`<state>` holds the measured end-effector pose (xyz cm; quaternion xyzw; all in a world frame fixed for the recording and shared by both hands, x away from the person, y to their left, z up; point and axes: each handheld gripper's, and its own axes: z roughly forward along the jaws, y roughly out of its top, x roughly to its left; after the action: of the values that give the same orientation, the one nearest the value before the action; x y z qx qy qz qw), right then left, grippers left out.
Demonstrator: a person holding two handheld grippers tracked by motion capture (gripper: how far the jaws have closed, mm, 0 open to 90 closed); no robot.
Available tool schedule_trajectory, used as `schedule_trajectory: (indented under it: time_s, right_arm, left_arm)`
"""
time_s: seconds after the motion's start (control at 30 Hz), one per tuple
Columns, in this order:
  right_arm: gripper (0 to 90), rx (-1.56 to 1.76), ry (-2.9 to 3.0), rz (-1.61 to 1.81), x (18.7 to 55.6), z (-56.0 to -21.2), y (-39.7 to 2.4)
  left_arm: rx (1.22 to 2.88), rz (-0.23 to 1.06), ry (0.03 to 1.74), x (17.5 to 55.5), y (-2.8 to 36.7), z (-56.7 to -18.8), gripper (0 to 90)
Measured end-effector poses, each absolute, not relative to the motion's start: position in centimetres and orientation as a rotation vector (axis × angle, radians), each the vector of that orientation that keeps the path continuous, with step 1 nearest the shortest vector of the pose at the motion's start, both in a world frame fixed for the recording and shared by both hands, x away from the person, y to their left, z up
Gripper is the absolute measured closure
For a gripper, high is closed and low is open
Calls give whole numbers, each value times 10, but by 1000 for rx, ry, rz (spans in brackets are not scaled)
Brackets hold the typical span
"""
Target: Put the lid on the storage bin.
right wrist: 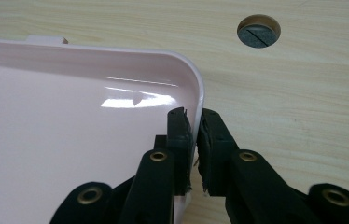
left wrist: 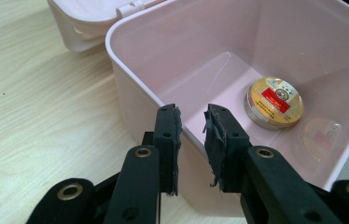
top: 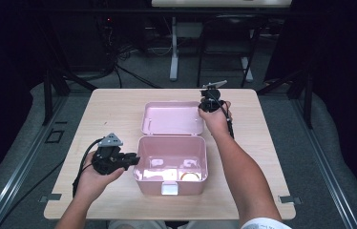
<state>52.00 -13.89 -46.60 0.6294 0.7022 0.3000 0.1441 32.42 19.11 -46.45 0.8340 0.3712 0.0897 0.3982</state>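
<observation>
An open pink box (top: 204, 157) stands at the table's front middle, and its lid (top: 172, 119) lies flat behind it. A round gold tin (top: 191, 176) with a red label (left wrist: 274, 101) rests on the box floor. My left gripper (top: 134, 160) is at the box's left side. Its jaws (left wrist: 192, 126) straddle the left wall (left wrist: 140, 93), one pad inside and one outside, closed on the rim. My right gripper (top: 205, 106) is at the lid's right far corner. In the right gripper view its pads (right wrist: 194, 128) pinch the raised rim of the lid (right wrist: 70, 140).
The light wooden table (top: 114, 109) has bare room left and right of the box. A round cable hole (right wrist: 258, 31) lies in the tabletop beyond the lid's corner. A white latch (top: 169, 189) sits on the box's front wall. Dark stands and cables are behind the table.
</observation>
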Motion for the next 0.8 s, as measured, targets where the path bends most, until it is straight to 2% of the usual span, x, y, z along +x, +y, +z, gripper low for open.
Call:
schedule_trajectory:
  time_s: [0.8]
  right_arm:
    - [853,1747,1982,951,506,-441,-143]
  left_arm:
    - [2119,222,934,325,191,-464,742]
